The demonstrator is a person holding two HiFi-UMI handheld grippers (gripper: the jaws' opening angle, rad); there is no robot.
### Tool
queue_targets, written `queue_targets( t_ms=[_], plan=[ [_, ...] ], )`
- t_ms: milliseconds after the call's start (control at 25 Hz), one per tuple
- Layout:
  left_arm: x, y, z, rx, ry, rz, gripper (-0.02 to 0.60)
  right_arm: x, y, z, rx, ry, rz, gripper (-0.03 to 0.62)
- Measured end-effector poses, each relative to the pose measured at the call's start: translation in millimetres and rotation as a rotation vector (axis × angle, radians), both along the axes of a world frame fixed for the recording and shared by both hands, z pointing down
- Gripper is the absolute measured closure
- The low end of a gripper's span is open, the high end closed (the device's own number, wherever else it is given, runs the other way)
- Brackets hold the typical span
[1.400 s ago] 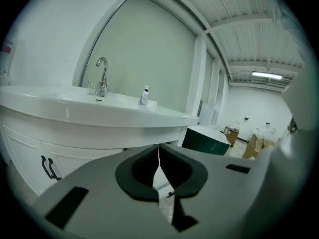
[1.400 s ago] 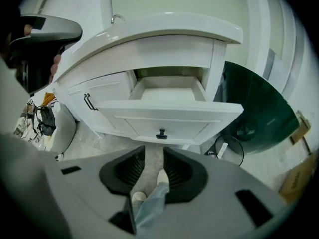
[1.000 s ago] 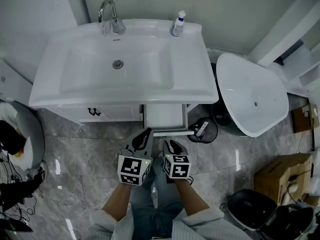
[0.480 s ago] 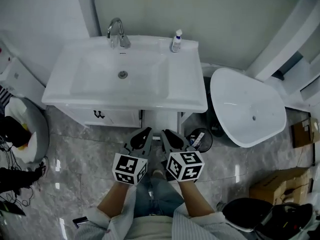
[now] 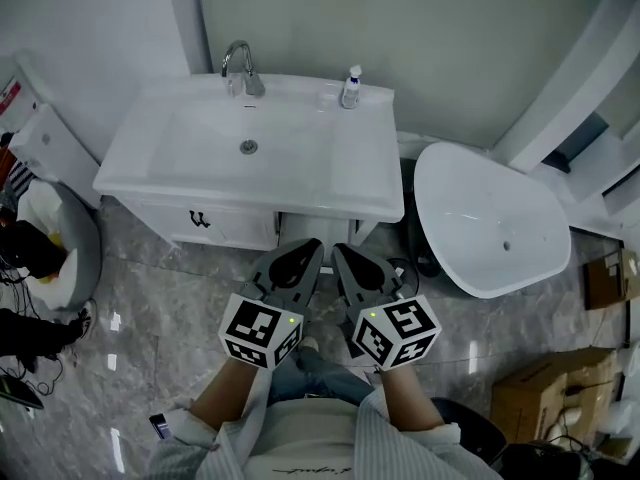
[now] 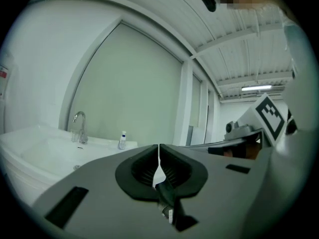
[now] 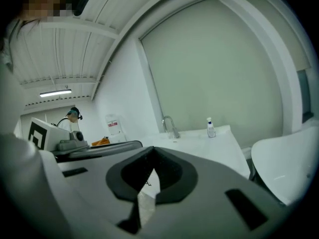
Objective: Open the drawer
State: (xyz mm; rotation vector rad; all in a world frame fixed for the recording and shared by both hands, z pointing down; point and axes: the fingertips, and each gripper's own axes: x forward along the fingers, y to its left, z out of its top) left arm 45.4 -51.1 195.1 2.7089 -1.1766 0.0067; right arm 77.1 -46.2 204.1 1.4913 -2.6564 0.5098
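drawer (image 5: 313, 230): in the vanity (image 5: 160, 218), under the sink's front edge, 12 o'clock from the grippers and just right of the cabinet door. Mostly hidden behind the gripper tips, so couldn't tell how far out it sat.
left gripper (image 5: 308, 251): jaws were closed tip to tip, nothing in them. It pointed at 12 o'clock, toward the vanity.
right gripper (image 5: 345, 255): jaws had just been closing and stood together, nothing between them. It sat just beside the left one, at its 3 o'clock.
sleeves (image 5: 390, 438): light fabric, at 6 o'clock behind both grippers.
floor (image 5: 150, 298): grey marbled tile, glossy.
cabinet door (image 5: 225, 226): white with a black handle (image 5: 199, 218), 10 o'clock from the grippers.
sink (image 5: 300, 183): white rectangular basin on top of the vanity.
tub (image 5: 490, 218): white oval, at 2 o'clock, near the sink's right end.
faucet (image 5: 238, 63): chrome, at the basin's back edge, 11 o'clock.
bottle (image 5: 350, 88): small, upright, at the back edge at 12 o'clock, right of the faucet.
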Motion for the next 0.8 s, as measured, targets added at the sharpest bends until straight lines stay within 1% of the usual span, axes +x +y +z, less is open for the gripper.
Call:
queue_targets(
  t_ms=[120, 280, 800],
  plan=[
    [3, 6, -9, 0.018, 0.005, 0.000, 0.558, 0, 7, -10, 0.010, -0.032, -0.034, 0.583],
    [5, 13, -15, 0.027, 0.002, 0.015, 0.558, -3, 14, -19, 0.020, -0.047, -0.058, 0.583],
    [-10, 7, -17, 0.022, -0.004, 0.007, 0.558, -16, 5, -24, 0.012, -0.069, -0.079, 0.583]
  ],
)
